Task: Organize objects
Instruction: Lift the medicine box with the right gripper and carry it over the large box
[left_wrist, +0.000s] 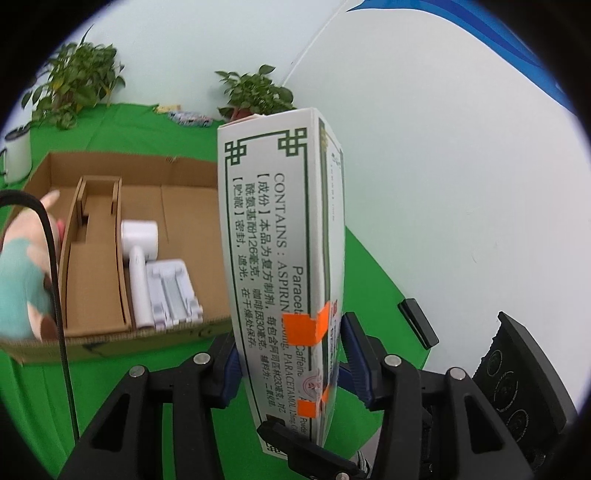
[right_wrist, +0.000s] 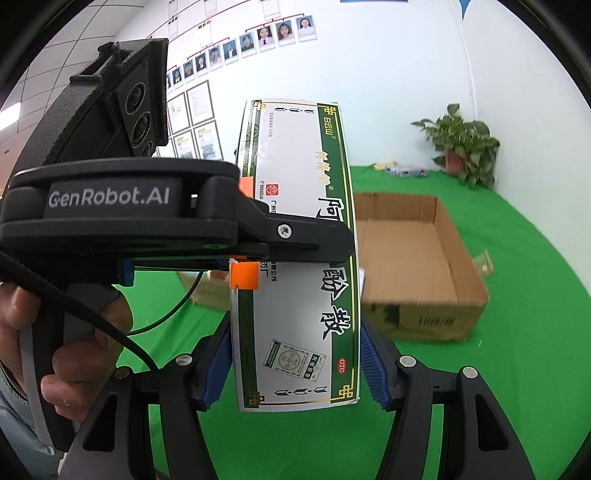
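- We see a tall white medicine box of glossy card with dark green and gold key-pattern borders, held up in the air above the green cloth surface.
- Orange tape patches sit on its edge and lower side.
- Behind it lies an open brown corrugated cardboard box with cardboard dividers; in it we see a white cylindrical device and a white moulded tray.
- A soft plush toy in pink and teal lies at the carton's left end.
- The left gripper has its blue ribbed pads on both narrow sides of the medicine box; its jaws stand narrowed and gripping the box.
- The right gripper has the same box between its blue ribbed pads: the left pad lies against it, the right one sits just beside its edge, so we cannot tell for sure that it presses.
- In the right wrist view the left gripper's black plastic body reads "GenRobot.AI", and a hand wraps its grip.
- The box reads "CONTAINS: ASPIRIN", "PARACETAMOL", "Caffeine", with Chinese lines, and a red "OTC" oval on the front.
- Two leafy potted plants and a white enamel mug stand at the far edge of the surface.
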